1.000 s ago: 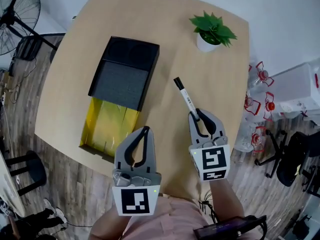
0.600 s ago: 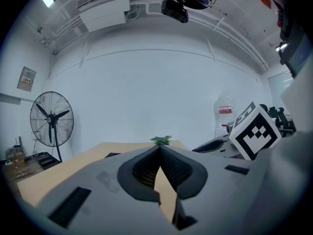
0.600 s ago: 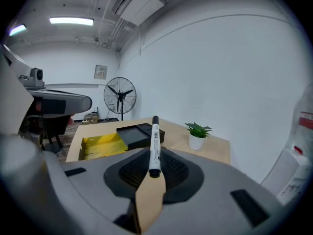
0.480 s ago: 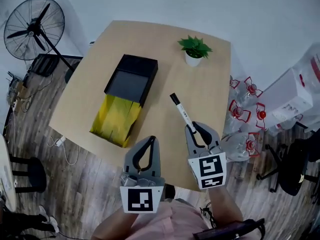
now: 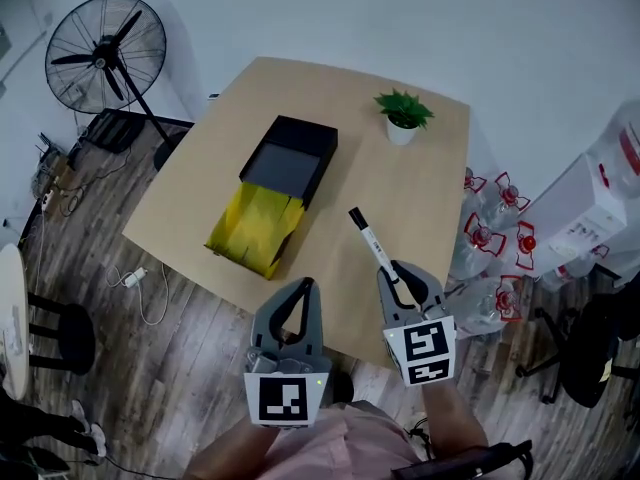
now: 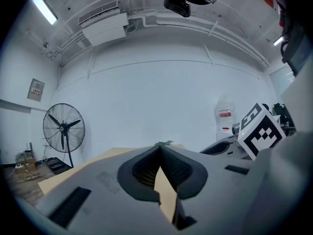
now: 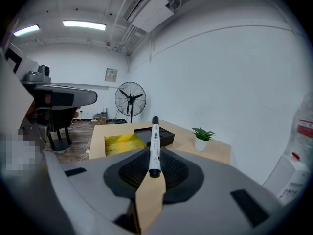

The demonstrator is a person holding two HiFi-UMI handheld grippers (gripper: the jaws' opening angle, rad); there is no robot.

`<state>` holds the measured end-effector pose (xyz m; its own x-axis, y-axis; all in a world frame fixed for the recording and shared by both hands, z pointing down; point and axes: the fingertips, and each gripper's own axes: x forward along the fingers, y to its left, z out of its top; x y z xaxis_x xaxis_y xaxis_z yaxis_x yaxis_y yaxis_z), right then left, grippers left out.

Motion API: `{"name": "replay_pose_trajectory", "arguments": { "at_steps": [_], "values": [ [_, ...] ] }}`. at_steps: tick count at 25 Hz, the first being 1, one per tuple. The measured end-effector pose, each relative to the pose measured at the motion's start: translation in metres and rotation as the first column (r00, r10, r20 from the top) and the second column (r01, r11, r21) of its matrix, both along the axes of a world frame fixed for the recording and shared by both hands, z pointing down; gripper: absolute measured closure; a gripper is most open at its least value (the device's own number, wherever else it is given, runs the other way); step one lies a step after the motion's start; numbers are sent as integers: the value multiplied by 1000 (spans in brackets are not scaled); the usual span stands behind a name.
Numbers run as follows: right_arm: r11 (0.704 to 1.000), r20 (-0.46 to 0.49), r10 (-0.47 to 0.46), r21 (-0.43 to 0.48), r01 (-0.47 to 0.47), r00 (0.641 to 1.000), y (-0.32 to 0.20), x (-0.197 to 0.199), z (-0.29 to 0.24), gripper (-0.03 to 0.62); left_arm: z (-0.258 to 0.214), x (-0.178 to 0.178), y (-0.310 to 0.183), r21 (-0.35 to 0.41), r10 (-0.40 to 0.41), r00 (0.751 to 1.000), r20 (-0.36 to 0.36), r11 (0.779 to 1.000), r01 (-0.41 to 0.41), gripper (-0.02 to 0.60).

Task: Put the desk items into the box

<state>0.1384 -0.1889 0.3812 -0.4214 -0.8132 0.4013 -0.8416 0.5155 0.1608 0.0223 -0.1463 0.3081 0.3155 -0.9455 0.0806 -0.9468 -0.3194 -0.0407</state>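
Note:
My right gripper (image 5: 393,270) is shut on a white marker (image 5: 369,238) with a black cap, which sticks out forward over the table's near right part; the same marker (image 7: 155,146) stands between the right jaws in the right gripper view. A black box (image 5: 291,160) with yellow lining (image 5: 253,225) lies open on the wooden table (image 5: 200,198), left of the marker. My left gripper (image 5: 305,283) is shut with nothing in it, held at the table's near edge. In the left gripper view its tips (image 6: 160,147) meet.
A small potted plant (image 5: 403,115) stands at the table's far right. A floor fan (image 5: 105,56) is left of the table. Water bottles (image 5: 490,233) and white cartons (image 5: 588,210) crowd the floor on the right. A black stool (image 5: 55,336) is at the left.
The head view has pulled back and up, so the table looks smaller and farther. Both grippers keep their positions relative to each other; the marker stays held in the right one.

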Motion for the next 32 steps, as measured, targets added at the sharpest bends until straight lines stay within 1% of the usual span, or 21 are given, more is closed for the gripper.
{"name": "replay_pose_trajectory", "arguments": {
  "at_steps": [3,5,11,15,19,22,25,28,32],
  "values": [
    [1000,-8,-29,8,29,1000,-6,-23,-2,523,1,-23,-4,9,-31,999,-6,999,31,571],
    [999,-14,-48,7,48,999,-15,-42,-1,522,3,-42,-10,1,-49,999,-8,999,49,572],
    [994,-28,-113,-7,113,993,-49,-118,8,522,15,-121,-36,-32,-122,992,-23,992,121,571],
    [987,-34,-157,-32,155,987,-69,-168,22,522,27,-169,-54,-59,-169,985,-27,984,167,572],
    [981,-46,-181,-82,177,982,-87,-206,48,522,45,-210,-70,-91,-200,980,-19,976,198,571],
    [975,-62,-191,-130,182,980,-97,-227,74,522,60,-235,-79,-117,-218,976,-22,970,214,572],
    [967,-86,-200,-178,182,976,-106,-242,100,522,80,-255,-88,-163,-238,970,-47,960,228,571],
    [960,-110,-206,-217,179,972,-117,-252,124,522,102,-268,-98,-211,-249,967,-59,949,232,571],
    [946,-135,-218,-272,175,967,-128,-262,148,522,126,-281,-110,-255,-245,968,-46,940,226,571]
  ]
}}
